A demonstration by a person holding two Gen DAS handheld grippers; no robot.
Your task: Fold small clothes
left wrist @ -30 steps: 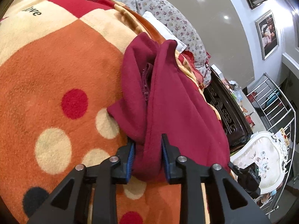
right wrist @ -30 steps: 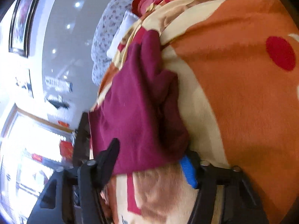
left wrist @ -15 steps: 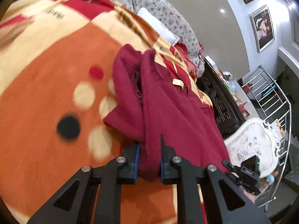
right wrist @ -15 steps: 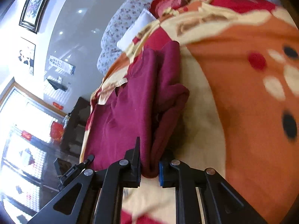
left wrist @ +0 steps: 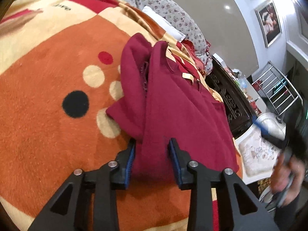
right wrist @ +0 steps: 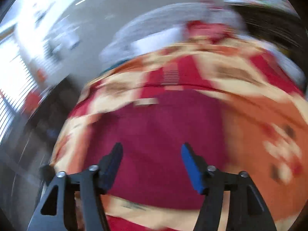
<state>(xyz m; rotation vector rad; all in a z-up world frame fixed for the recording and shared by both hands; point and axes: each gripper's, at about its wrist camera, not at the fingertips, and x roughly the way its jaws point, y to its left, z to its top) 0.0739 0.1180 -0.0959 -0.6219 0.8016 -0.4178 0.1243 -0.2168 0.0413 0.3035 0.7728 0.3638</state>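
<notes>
A maroon garment (left wrist: 182,105) lies folded lengthwise on an orange spotted blanket (left wrist: 48,125). My left gripper (left wrist: 152,144) is low at the garment's near end. Its jaws are opening, and the cloth lies between the blue pads without being clamped. In the right wrist view, which is blurred by motion, my right gripper (right wrist: 152,150) hangs above the garment (right wrist: 154,134). Its jaws are opening wide with nothing held between them. In the left wrist view the right gripper (left wrist: 269,132) and the person's hand (left wrist: 288,171) show as a blur at the right edge.
Grey floral pillows (left wrist: 163,9) lie at the far end of the bed. Past the bed's right edge stand dark carved furniture (left wrist: 231,100), a white patterned cushion (left wrist: 258,146) and a metal rack (left wrist: 279,88). The blanket (right wrist: 250,125) stretches wide to the garment's left.
The left jaws have spread from a tight pinch on the garment's end. The right gripper has let go of the fold, opened wide, rolled and lifted away.
</notes>
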